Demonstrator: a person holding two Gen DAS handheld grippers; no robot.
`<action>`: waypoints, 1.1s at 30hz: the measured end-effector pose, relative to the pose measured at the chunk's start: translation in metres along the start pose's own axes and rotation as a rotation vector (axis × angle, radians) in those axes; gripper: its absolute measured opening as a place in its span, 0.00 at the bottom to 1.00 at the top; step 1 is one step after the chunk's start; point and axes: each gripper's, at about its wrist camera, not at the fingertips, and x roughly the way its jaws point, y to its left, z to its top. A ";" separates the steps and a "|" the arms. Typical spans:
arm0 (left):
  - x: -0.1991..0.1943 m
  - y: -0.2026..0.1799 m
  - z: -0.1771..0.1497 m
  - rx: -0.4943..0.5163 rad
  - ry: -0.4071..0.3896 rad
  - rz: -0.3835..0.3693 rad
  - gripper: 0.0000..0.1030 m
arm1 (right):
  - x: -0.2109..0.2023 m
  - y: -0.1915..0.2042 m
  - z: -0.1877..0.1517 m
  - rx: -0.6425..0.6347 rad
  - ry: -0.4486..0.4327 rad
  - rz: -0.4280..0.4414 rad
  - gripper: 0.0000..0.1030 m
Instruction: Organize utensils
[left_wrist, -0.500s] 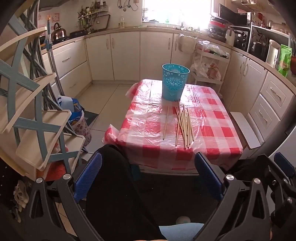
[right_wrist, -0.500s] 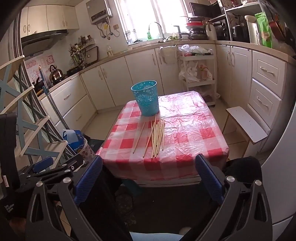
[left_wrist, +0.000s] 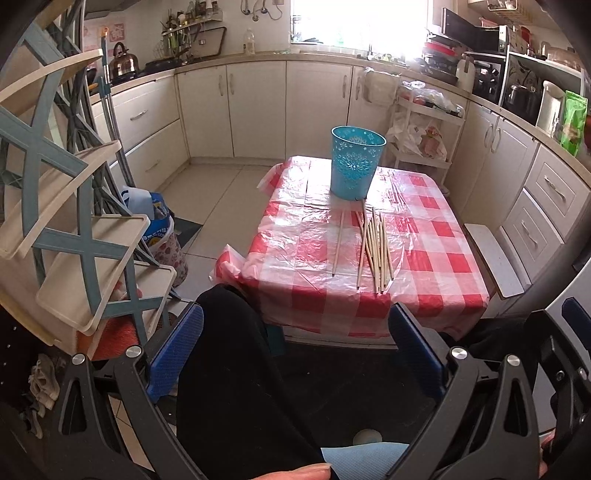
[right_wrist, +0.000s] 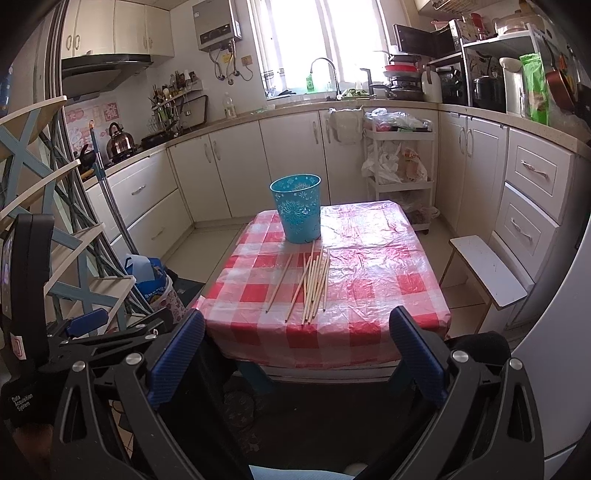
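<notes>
Chopsticks (right_wrist: 312, 286): a loose bunch of thin pale wooden sticks, laid flat on the tabletop (right_wrist: 373, 295), near half, lengthwise near-to-far; far ends lie just in front of the blue bin. One stick (right_wrist: 279, 282) is set apart to the left of the bunch.
Blue bin (right_wrist: 297, 208): plastic, upright, mouth open, on the far-left part of the tabletop; probably the holder for the sticks.
Cover: red-white check cloth under a clear plastic sheet, wrinkled; likely slick, so sticks may slide or roll when nudged.
Handling (judged): v. light, stiff, round-ish and thin; not fragile, but apt to roll and to pivot if pinched off-centre. A low pinch is needed, as they lie flush w/ the sheet.
Where to grip (judged): across the shaft, approx. mid-length, for balance; the lone left stick is the easiest first pick, being clear of neighbours. Bunch sticks overlap, so more than one may be lifted.
Left tongs (left_wrist: 295, 354): spread wide, nothing held, well short of the tabletop's near edge.
Right tongs (right_wrist: 295, 356): likewise spread wide, nothing held, short of the near edge.
Progress (judged): no stick is seen in the bin as yet; its inside is hidden.
</notes>
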 end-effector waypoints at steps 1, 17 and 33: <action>-0.001 0.000 0.001 0.000 -0.004 0.002 0.94 | 0.000 0.000 0.000 -0.001 -0.003 0.000 0.93; -0.002 0.008 0.006 -0.012 0.014 0.015 0.94 | -0.002 0.004 0.001 -0.016 -0.025 0.002 0.93; -0.005 0.008 0.005 0.009 -0.023 0.047 0.94 | -0.003 0.006 0.001 -0.017 -0.032 0.003 0.93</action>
